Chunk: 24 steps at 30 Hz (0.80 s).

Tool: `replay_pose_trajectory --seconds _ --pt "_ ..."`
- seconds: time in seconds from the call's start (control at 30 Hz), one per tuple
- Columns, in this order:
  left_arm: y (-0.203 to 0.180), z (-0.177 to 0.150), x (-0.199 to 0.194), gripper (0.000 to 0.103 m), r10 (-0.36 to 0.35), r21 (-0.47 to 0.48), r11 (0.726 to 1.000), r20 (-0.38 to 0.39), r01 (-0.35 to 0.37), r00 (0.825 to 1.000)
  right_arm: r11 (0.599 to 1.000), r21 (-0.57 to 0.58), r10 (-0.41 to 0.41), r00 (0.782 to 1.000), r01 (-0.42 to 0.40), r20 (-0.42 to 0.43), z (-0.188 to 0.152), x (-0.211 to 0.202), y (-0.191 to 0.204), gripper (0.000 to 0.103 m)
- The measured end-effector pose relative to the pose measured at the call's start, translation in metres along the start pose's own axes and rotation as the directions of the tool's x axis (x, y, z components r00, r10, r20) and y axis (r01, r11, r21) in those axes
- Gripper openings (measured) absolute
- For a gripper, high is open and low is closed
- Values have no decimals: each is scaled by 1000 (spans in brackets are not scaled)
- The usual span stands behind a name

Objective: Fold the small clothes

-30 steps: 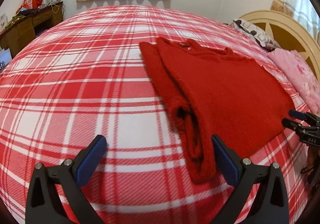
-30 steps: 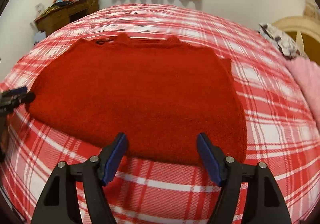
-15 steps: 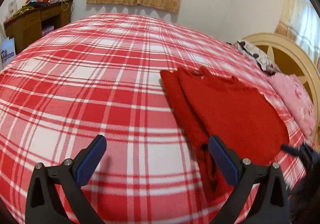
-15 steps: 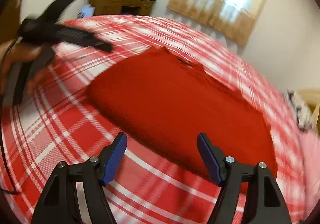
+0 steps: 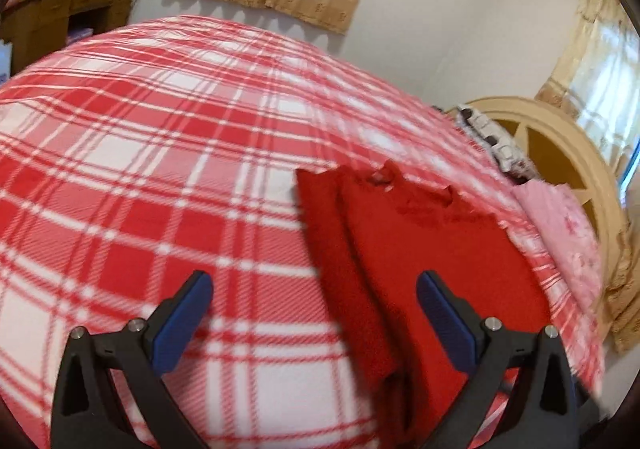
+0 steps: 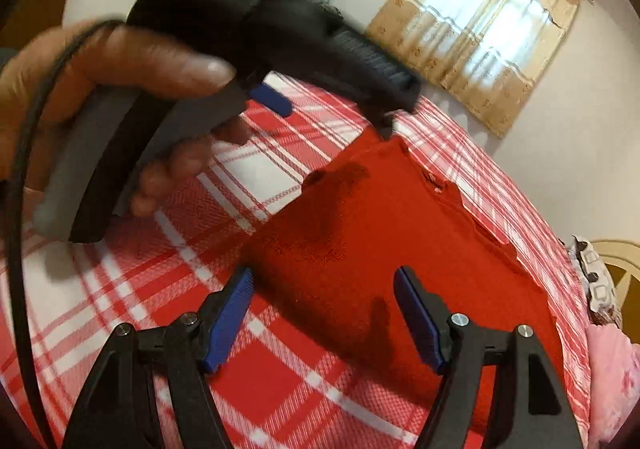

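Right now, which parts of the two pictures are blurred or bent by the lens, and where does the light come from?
Left wrist view: motion blur smears the red sweater and plaid bedspread; the fisheye bulges the bed. Right wrist view: the left gripper near the lens is blurred, the sweater sharper. Daylight enters through the curtained window in both.

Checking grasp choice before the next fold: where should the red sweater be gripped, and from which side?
Probably the folded-in sleeve edge of the red sweater, approached low from the plaid blanket side. That long edge forms a raised, layered ridge beside bare blanket, so an open left gripper could straddle it. The right gripper, also open, could take the near hem.
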<state>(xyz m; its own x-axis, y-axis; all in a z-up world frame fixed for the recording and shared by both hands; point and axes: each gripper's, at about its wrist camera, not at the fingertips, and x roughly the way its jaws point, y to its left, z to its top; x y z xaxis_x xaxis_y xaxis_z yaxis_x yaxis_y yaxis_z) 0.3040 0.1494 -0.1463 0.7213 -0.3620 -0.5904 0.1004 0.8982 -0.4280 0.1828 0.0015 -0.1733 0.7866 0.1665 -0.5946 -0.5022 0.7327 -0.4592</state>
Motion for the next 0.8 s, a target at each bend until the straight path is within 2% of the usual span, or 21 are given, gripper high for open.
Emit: replay_pose_trajectory --seconds 0.13,0.23,0.4,0.47,0.6,0.67,0.7,0.77,0.8 --pt "-10 8 17 103 -49 13 999 -27 49 998 1000 -3 23 1000 -23 4 -4 -1 3 45" --pt "-12 10 33 101 -48 17 999 -55 49 997 1000 -2 26 1000 -26 6 -6 -1 4 43" --pt "-6 13 44 89 -86 -37 996 -80 83 993 999 34 42 999 -42 11 -6 0 -4 41" --pt "-5 14 48 79 -107 -53 993 -88 103 990 998 41 42 999 -43 12 -7 0 -6 39" --pt "-7 14 52 68 -115 -50 993 -103 110 988 999 14 39 999 -39 8 -5 0 -3 21" --pt "-10 14 56 54 -116 -43 993 -117 111 986 999 4 35 999 -35 11 -2 -1 0 17" --pt "-10 13 56 51 -116 -43 993 -122 112 986 999 5 39 999 -39 14 -2 -2 -1 14" --pt "-8 13 58 32 -137 -54 990 -126 132 983 998 20 54 998 -55 13 -3 -3 -5 12" --pt "-7 13 58 28 -155 -62 987 -126 148 980 997 39 66 998 -67 17 -3 -2 -12 11"
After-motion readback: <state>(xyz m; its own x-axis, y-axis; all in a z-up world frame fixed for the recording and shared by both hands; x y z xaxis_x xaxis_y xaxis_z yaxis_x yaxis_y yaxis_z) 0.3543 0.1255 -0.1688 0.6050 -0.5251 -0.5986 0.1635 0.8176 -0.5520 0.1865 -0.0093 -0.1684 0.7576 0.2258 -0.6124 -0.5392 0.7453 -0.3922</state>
